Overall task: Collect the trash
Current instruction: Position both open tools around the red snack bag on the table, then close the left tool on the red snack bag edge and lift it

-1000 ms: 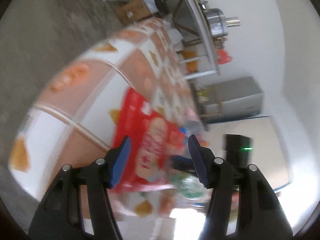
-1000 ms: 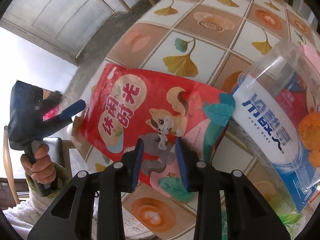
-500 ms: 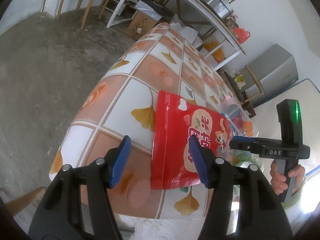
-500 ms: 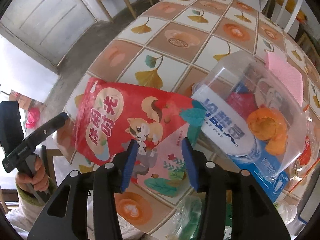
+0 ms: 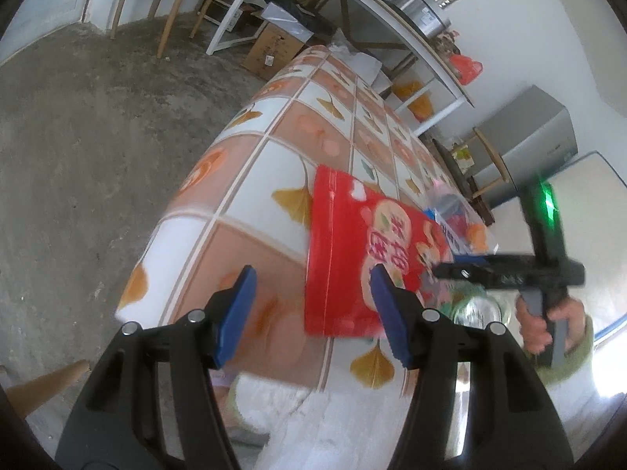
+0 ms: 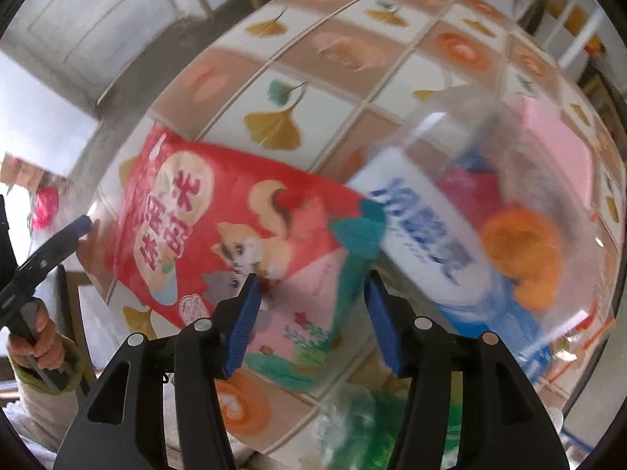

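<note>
- The red snack bag (image 5: 352,250) lies flat on the table (image 5: 258,180), near the front edge, on a cloth w/ ginkgo-leaf and fruit tiles.
- Left gripper (image 5: 313,313): the 2 blue pads are spread wide w/ nothing between them. It hovers above the table's front edge; the right pad (image 5: 388,313) shows in front of the bag's near corner, but contact I cannot tell.
- Right gripper (image 6: 309,321): the 2 pads are also spread, above the lower, pink-and-green end of the red snack bag (image 6: 219,231). Nothing is pinched. This view is blurred.
- Just to the right of the bag lies a clear plastic bag (image 6: 505,180) w/ a white-and-blue label. Inside show an orange lump (image 6: 521,250) and sth. red. The snack bag's teal corner touches or overlaps its label end.
- A pink cloth (image 6: 556,145) lies behind the clear bag, on the table.
- Green crumpled plastic (image 6: 360,423) sits at the table's near edge, below the right gripper; blurred, so I cannot tell what it is.
- In the left view the right gripper (image 5: 509,270) shows as a black tool w/ a green light, held in the right hand (image 5: 548,325).
- In the right view the left hand (image 6: 35,337) grips the other tool's handle at the left edge.
</note>
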A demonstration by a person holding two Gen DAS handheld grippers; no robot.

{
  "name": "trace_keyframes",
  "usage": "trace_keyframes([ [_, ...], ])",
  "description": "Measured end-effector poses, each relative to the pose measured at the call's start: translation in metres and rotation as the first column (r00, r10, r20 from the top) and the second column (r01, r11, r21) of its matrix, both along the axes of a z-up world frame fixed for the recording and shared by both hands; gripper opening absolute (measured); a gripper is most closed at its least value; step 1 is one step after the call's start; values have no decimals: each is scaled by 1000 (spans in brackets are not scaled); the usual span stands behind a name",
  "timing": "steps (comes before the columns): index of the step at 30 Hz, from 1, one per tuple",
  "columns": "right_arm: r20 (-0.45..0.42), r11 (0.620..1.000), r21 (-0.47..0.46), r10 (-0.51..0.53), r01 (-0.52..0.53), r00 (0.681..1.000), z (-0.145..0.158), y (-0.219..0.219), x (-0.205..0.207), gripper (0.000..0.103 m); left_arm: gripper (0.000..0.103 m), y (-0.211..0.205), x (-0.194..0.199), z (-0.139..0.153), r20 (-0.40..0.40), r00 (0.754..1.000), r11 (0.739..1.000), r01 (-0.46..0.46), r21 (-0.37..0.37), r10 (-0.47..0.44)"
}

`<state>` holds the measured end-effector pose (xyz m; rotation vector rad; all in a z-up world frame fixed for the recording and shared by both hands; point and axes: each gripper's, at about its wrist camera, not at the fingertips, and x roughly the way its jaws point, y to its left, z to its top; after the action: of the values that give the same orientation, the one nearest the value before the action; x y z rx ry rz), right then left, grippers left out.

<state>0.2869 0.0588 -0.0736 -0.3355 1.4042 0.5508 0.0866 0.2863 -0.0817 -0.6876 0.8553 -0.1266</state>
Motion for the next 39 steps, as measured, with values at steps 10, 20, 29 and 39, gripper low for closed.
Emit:
trace_keyframes([
  [10,21,982,-7,191,-191,981,-7,45,-22,44,59,5,-35,1,-24,999,998,31,60,-30],
  [20,14,954,9,299,-299,954,-10,57,-44,40,57,5,-41,-26,-138,990,1000,28,-7,-28],
  [29,-3,954,45,297,-296,955,-11,56,-46,38,36,-18,-53,-19,-96,989,989,98,-111,-109],
  [39,-35,955,115,279,-274,960,-10,44,-58,36,21,-50,-65,26,-61,990,986,133,105,-127],
])
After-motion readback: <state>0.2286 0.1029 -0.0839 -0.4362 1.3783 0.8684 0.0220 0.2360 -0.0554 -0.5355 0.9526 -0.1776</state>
